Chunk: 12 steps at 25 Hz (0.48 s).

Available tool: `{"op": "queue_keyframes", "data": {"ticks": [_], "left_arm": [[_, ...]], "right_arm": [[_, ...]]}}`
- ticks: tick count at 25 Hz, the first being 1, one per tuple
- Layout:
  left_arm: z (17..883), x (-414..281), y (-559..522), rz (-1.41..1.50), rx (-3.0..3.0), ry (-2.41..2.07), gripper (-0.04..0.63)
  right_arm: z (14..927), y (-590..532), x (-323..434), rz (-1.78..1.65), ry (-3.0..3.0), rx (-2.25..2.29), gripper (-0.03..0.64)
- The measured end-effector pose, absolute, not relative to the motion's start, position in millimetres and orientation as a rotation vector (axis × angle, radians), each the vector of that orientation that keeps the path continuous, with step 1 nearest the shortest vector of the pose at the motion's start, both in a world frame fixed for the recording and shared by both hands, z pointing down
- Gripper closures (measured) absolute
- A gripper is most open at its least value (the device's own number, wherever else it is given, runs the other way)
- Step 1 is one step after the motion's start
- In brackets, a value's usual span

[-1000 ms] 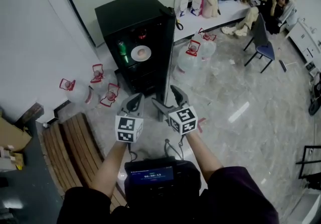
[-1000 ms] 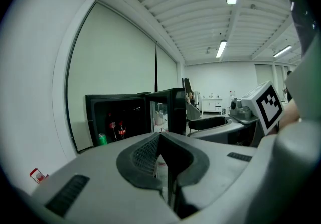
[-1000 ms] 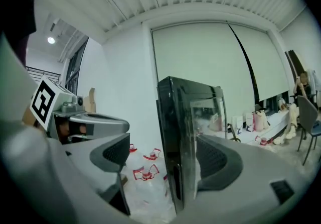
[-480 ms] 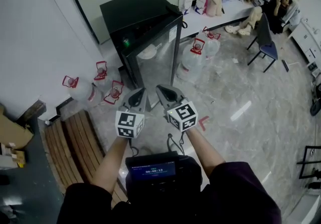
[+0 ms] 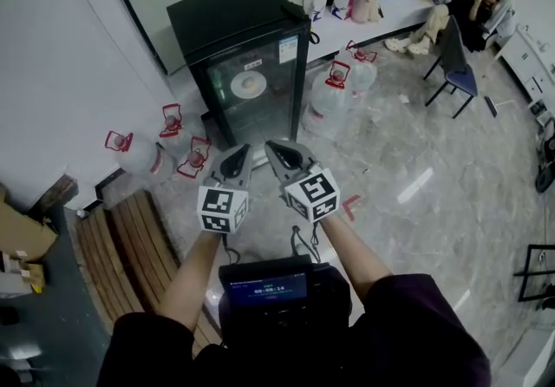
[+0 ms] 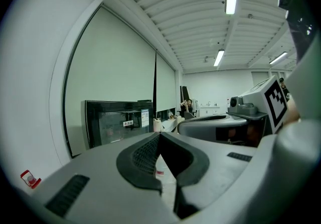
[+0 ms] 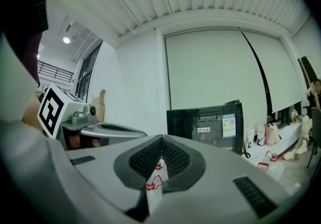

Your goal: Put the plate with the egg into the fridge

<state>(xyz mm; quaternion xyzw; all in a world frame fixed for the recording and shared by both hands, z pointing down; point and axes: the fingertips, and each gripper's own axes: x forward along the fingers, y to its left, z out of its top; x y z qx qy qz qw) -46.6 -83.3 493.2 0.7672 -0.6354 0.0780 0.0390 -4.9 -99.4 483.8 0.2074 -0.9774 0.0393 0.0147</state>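
The black fridge [image 5: 247, 47] stands against the wall with its glass door closed. Through the glass I see the white plate with the egg [image 5: 249, 83] on a shelf inside. My left gripper [image 5: 232, 160] and right gripper [image 5: 277, 154] hover side by side in front of the fridge, a short way back from the door. Both are shut with nothing between the pads. In the left gripper view the closed left gripper [image 6: 159, 135] points toward the fridge [image 6: 118, 122]. The right gripper view likewise shows the right gripper [image 7: 161, 138] empty, with the fridge [image 7: 210, 125] beyond.
Water jugs with red handles lie left of the fridge [image 5: 121, 151] and stand to its right [image 5: 342, 86]. A wooden bench [image 5: 130, 238] runs along my left. A white table with bags [image 5: 364, 12], a blue chair [image 5: 457, 60] and a seated person [image 5: 481, 3] are at the back right.
The fridge door was open and has swung closed. My right gripper's jaws went from open to shut and it rose slightly. The left gripper stayed put.
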Motion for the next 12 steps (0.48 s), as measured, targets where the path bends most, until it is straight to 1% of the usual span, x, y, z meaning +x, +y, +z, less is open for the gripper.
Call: {"op": "queue_keyframes", "data": {"ticks": [12], "left_arm": [[492.8, -52.5, -82.6, 0.215, 2.332, -1.972, 0.586]], "right_arm": [[485.3, -98.3, -6.6, 0.108, -3.037, 0.641, 0.607]]}}
